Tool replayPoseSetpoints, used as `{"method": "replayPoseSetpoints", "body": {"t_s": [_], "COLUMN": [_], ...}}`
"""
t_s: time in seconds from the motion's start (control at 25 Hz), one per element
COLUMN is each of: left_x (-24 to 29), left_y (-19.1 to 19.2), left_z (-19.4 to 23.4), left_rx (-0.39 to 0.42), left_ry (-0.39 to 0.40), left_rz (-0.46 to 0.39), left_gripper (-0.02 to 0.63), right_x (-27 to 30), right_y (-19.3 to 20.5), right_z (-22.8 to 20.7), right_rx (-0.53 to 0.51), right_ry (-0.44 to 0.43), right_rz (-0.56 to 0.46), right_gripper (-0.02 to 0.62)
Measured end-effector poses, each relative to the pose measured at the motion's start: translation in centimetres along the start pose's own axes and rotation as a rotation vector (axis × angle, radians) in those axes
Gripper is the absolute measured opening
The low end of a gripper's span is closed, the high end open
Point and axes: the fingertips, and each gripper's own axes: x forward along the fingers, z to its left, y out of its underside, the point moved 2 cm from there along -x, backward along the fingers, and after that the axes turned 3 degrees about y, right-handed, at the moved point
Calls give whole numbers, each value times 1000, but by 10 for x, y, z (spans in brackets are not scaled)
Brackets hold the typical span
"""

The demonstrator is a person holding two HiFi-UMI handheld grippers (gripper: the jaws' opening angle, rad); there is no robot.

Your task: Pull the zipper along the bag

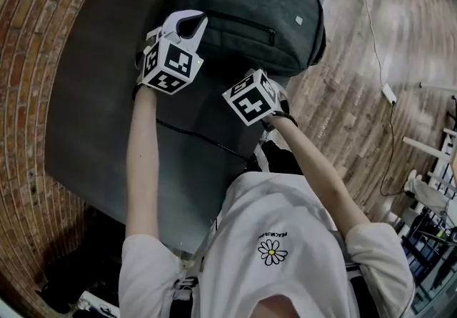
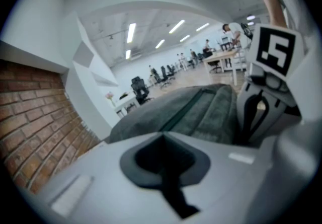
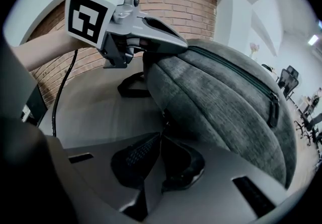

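My right gripper (image 3: 160, 136) is shut, seemingly pinching the zipper pull (image 3: 163, 115) at lower centre, with the bag (image 3: 226, 102) stretching away right. The left gripper (image 3: 173, 43), upper left, is closed and empty, against the bag's top.

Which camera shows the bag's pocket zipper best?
The right gripper view: the pocket zipper runs close and clear, pull included. The head view shows a thin line; the left gripper view, a blurry strip.

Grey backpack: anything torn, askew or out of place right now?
Nothing stands out. The dark grey fabric backpack lies flat on the grey table, fabric whole, front-pocket zipper shut; the right gripper pinches a small zipper pull at its edge.
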Motion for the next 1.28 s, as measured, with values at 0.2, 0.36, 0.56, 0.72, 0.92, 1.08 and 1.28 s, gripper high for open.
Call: {"method": "replayPoseSetpoints", "body": {"t_s": [0.2, 0.36, 0.56, 0.72, 0.92, 1.08, 1.28], "left_x": [0, 1, 1, -3, -29, -65, -117], "left_y": [0, -1, -2, -4, -24, -69, -130], "left_z": [1, -1, 1, 3, 11, 5, -17], "left_rx": [6, 8, -1, -57, -284, -337, -366], "left_ry": [-3, -7, -7, 6, -145, -322, -514], "left_rz": [-9, -10, -7, -13, -105, -179, -299], "left_gripper": [0, 0, 0, 2, 2, 2, 2], "right_x": [6, 4, 2, -6, -42, -96, -169], "right_y": [-6, -3, -2, 1, -7, -25, -40], "right_z": [1, 0, -3, -6, -29, -57, -70], "right_rx": [-8, -14, -7, 6, 24, 23, -99], "right_ry": [19, 25, 24, 36, 96, 163, 297], "right_rz": [11, 8, -3, -22, -138, -284, -523], "right_gripper": [15, 15, 15, 15, 9, 2, 0]}}
